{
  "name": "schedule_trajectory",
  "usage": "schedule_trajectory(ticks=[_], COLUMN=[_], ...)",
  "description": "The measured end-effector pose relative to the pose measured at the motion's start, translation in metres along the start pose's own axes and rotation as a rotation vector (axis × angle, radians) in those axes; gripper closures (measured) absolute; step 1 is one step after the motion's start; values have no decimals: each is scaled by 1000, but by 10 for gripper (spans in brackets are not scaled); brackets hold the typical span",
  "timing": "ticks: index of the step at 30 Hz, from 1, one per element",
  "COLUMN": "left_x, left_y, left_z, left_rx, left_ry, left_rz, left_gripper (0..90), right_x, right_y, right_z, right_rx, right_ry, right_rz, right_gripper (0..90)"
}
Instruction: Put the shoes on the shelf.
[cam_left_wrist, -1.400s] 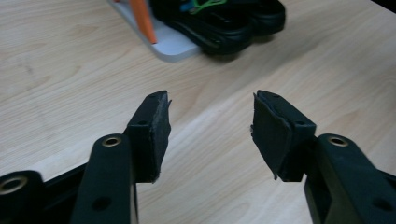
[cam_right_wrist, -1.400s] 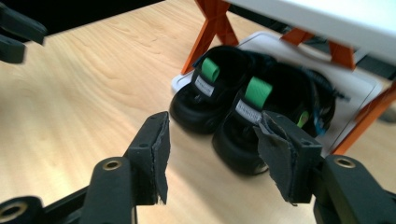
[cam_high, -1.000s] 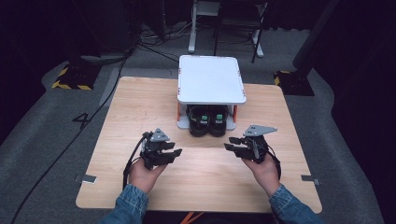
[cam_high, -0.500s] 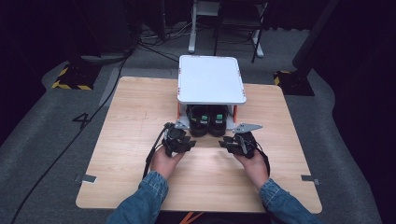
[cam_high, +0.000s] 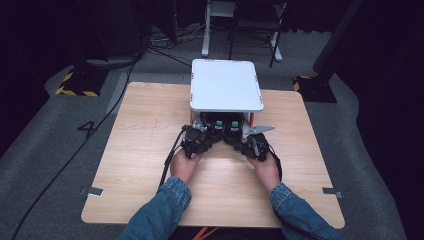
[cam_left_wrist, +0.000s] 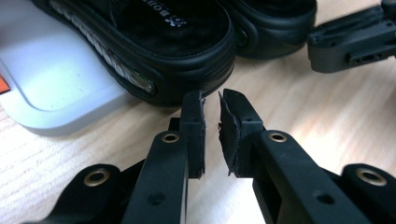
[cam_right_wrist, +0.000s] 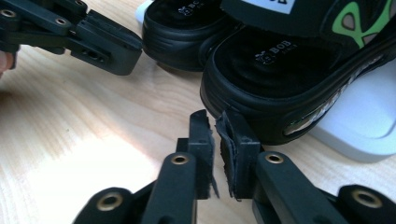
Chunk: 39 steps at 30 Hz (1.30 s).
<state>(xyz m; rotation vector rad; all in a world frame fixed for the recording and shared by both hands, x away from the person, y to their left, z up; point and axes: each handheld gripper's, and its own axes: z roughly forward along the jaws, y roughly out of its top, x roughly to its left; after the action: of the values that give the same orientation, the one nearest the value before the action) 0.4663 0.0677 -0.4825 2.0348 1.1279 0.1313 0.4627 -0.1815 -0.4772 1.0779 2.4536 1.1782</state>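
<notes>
Sandals first: two black slip-on sandals sit side by side on the lower white tray of a small two-level rack, heels toward the person, heel ends hanging over the tray's front edge. Left sandal (cam_left_wrist: 154, 42) shows a ribbed sole edge and white insole print beginning "BO", rest cut off. Right sandal (cam_right_wrist: 280, 79) reads "BOB" on the insole, a smaller second line too small to read; its strap carries a green pattern and a white patch with dark marks, unreadable. In the high view green spots show on both straps under the top shelf.

Rack (cam_high: 226, 85): flat white top shelf with nothing on it, orange posts at the corners, lower tray (cam_left_wrist: 51, 88) white with rounded corner, resting on the wooden table (cam_high: 145, 125) at its far middle.

Left gripper (cam_left_wrist: 212, 100): jaws have just been closing, now nearly together with only a thin slit, nothing between the pads, tips just short of the left sandal's heel, not touching. Right gripper (cam_right_wrist: 217, 116): jaws likewise just been closing, nearly together, nothing held, tips just beside the right sandal's heel; pad rubber frayed. Each gripper view catches the other gripper's dark jaw farther off.

Person's denim sleeves enter from the bottom. Dark floor around; a "4" marked on it left of the table.
</notes>
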Motion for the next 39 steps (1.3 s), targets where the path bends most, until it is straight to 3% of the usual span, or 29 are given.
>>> schedule_trajectory(ticks=[2,6,8,10,12,15,16,17,18,21,22,23,24,25,26,27,28,30,33,35,36,39], left_x=[3,4,7,7,4,6,14,13,18,17,19,13,6,6,1,-3,-5,-13,-27,-30,-38,-46], left_y=[5,19,23,26,32,38,42,43,45,44,46,42,38,38,36,34,33,26,20,20,19,18], left_z=[3,13,19,24,28,34,31,32,33,34,32,33,32,32,26,22,18,3,-16,-23,-38,-56], left_rx=[3,37,40,32,35,39,54,42,50,39,66,57,55,55,44,30,16,-29,-61,-66,-89,-120], left_ry=[0,48,107,83,121,114,148,153,148,157,173,185,183,183,171,143,117,39,-2,-7,-19,-14], left_rz=[-11,6,46,45,30,13,117,101,179,146,236,202,145,145,157,115,109,60,78,89,109,136], left_gripper=[790,769,768,776,765,752,752,752,751,727,676,643,644,642,626,618,608,602,597,585,572,545], right_x=[-2,-10,-14,-18,-22,-30,-32,-35,-36,-39,-40,-39,-37,-37,-28,-26,-23,-19,-12,-7,-5,0], right_y=[1,6,10,15,20,26,28,29,30,29,28,28,28,28,28,28,28,27,22,22,22,24], right_z=[3,8,12,15,17,22,23,24,26,28,28,28,28,28,24,22,18,9,-5,-14,-21,-39], right_rx=[-3,-9,-7,-6,-5,-1,2,-4,-4,-14,-16,-21,-24,-24,-12,-19,-34,-61,-89,-96,-108,-140], right_ry=[-18,-34,-45,-46,-80,-99,-108,-112,-116,-132,-136,-131,-131,-131,-164,-154,-141,-113,-65,-58,-46,-35], right_rz=[-5,-9,-7,1,-11,-12,-1,-15,-17,-42,-53,-50,-58,-58,-90,-96,-95,-90,-73,-93,-100,-104], right_gripper=[831,834,834,833,828,834,833,833,834,835,810,768,712,712,672,662,652,632,601,578,560,517])
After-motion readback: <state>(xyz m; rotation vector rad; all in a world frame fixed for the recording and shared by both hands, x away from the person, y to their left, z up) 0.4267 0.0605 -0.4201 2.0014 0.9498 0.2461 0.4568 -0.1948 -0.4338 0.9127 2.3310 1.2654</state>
